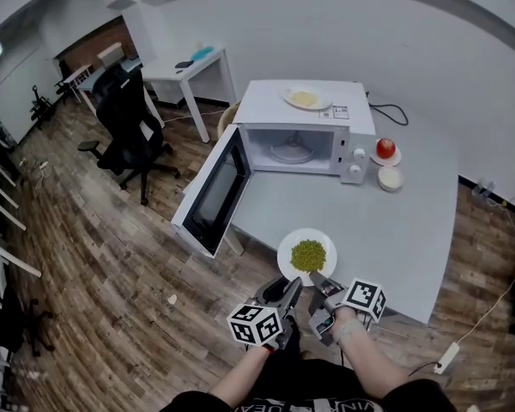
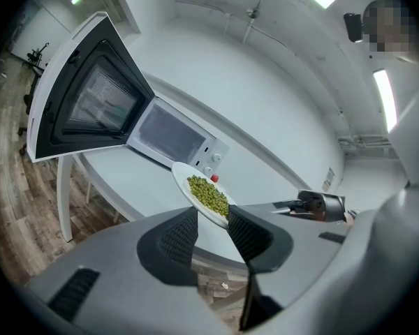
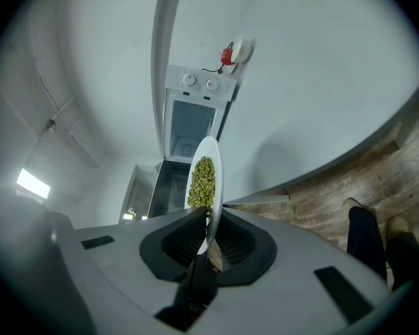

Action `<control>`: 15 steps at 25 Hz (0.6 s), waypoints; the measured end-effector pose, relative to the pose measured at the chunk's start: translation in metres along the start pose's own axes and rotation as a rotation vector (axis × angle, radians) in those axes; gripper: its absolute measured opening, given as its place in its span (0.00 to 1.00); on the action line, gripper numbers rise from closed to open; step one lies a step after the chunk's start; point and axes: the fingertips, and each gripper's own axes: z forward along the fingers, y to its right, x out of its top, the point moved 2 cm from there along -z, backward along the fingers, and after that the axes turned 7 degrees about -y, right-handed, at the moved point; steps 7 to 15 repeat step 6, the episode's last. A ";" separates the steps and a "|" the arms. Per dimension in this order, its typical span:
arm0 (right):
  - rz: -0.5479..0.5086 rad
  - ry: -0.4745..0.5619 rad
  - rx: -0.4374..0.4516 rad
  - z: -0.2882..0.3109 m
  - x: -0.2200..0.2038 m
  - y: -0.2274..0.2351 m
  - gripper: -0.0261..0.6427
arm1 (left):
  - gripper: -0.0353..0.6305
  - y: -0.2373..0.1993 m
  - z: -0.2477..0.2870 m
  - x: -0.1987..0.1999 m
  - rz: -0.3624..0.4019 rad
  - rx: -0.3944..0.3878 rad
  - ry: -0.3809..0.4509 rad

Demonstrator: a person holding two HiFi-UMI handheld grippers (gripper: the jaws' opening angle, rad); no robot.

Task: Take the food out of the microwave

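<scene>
A white plate of green peas [image 1: 307, 254] rests near the front edge of the grey table [image 1: 395, 230], in front of the white microwave [image 1: 296, 140], whose door [image 1: 213, 191] hangs wide open. The oven cavity shows only its glass turntable. My right gripper [image 1: 319, 280] is shut on the plate's near rim, and the right gripper view shows the rim [image 3: 211, 208] pinched between the jaws. My left gripper [image 1: 290, 288] is open just beside it. The plate's edge [image 2: 220, 215] sits in the gap between its spread jaws.
A second plate of pale food [image 1: 306, 99] lies on top of the microwave. A red fruit on a saucer [image 1: 385, 149] and a white bowl [image 1: 390, 178] stand to the microwave's right. A black office chair [image 1: 129, 127] and a white desk [image 1: 189, 67] stand at far left.
</scene>
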 end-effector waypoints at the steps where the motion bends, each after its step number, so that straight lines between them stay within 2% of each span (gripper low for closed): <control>1: 0.001 -0.002 -0.003 -0.002 -0.003 0.002 0.12 | 0.24 0.001 -0.002 -0.003 -0.004 0.001 -0.004; 6: -0.030 -0.026 -0.032 -0.019 -0.021 0.012 0.12 | 0.24 0.011 -0.015 -0.028 -0.048 0.010 -0.022; 15: -0.030 -0.026 -0.032 -0.019 -0.021 0.012 0.12 | 0.24 0.011 -0.015 -0.028 -0.048 0.010 -0.022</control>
